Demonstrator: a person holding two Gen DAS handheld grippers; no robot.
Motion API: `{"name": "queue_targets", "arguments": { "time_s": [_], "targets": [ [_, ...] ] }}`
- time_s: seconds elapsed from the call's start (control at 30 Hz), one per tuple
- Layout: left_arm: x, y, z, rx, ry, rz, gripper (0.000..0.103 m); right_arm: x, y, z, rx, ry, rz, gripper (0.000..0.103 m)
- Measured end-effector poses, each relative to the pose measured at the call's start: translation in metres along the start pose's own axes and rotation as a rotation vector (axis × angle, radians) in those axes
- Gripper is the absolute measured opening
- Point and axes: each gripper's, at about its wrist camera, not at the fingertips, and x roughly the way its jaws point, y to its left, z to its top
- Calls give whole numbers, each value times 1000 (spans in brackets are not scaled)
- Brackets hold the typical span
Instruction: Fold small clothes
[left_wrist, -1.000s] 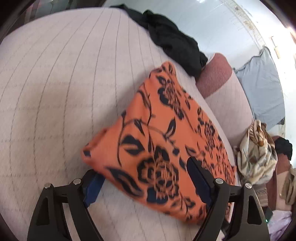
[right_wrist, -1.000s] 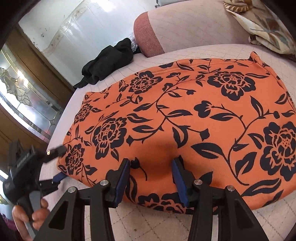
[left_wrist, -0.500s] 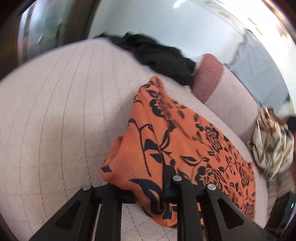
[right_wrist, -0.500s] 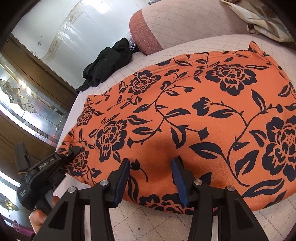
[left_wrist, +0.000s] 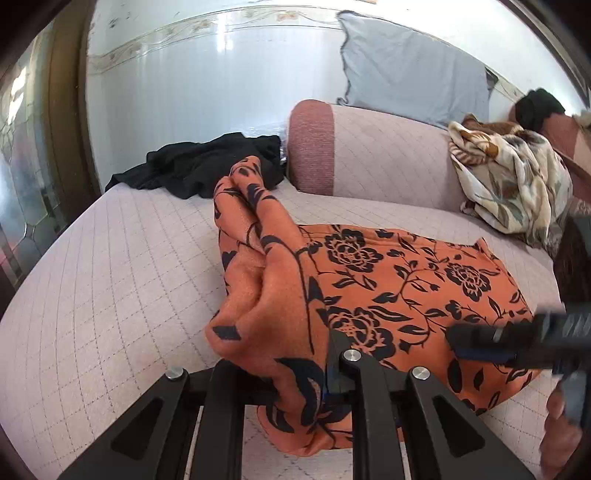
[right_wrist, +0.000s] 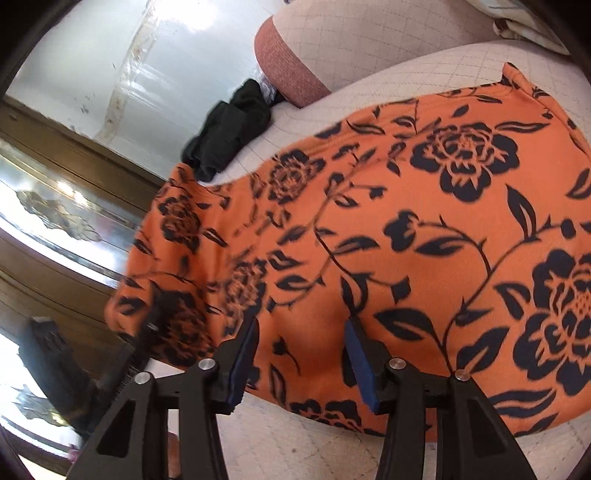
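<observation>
A pale quilted sofa seat with a stitched grid is seen, backed by a cushion with a dusty-red end. Beyond it a glossy white wall is hung with a grey-blue cloth, and a dark wooden door with patterned glass stands at the left. A black garment is heaped at the far left of the seat; a cream floral cloth is draped at the far right. No writing can be read.

The orange garment with black flowers is spread across the seat. Its near left corner is pinched between the pressed-together jaws of the left gripper and raised into a fold. The right gripper is set at the near edge with jaws opening; the cloth lies between the blue pads, which do not press it.
</observation>
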Motion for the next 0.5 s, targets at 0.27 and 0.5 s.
{"name": "queue_targets", "arguments": {
  "time_s": [0.27, 0.5],
  "targets": [
    [-2, 1, 0, -1, 12, -20, 15, 29, 46, 63, -30, 45, 194, 73],
    [-1, 6, 3, -26, 20, -43, 15, 87, 140, 112, -257, 211, 95, 73]
  ]
}}
